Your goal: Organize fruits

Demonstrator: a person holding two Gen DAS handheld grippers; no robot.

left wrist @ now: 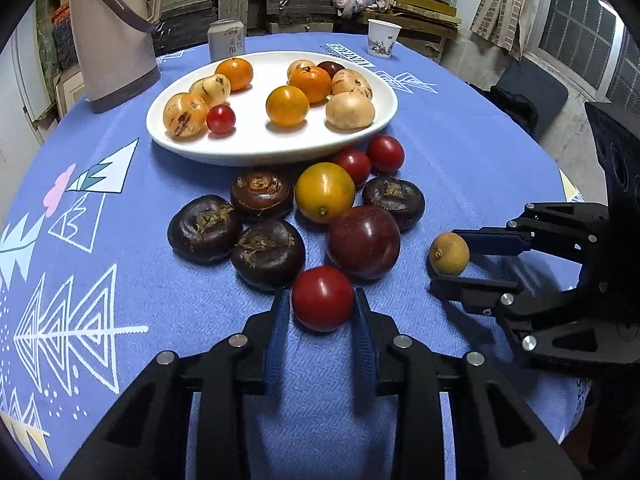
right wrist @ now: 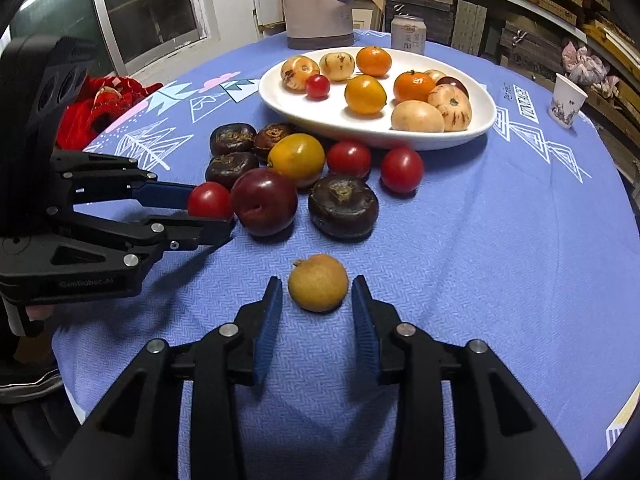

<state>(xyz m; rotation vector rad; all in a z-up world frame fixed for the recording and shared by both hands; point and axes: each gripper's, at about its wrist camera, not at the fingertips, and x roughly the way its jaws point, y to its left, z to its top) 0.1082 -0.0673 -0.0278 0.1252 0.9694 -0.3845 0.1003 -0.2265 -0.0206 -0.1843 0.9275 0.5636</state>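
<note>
Your left gripper (left wrist: 322, 300) has its fingers pinching the red tomato (left wrist: 322, 298) at lower centre, while your right gripper (right wrist: 318, 294) stands released around the small tan fruit (right wrist: 318, 282), pads just beside its sides. Both look light, smooth and easily bruised, so squeeze gently across the widest part.

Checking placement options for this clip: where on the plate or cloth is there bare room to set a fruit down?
The white plate has a bare strip down its middle, between the small red tomato and the yellow fruit, plus its near rim. The blue cloth right of the pile is open. Just in front of the plate, the dark chestnuts crowd together.
</note>
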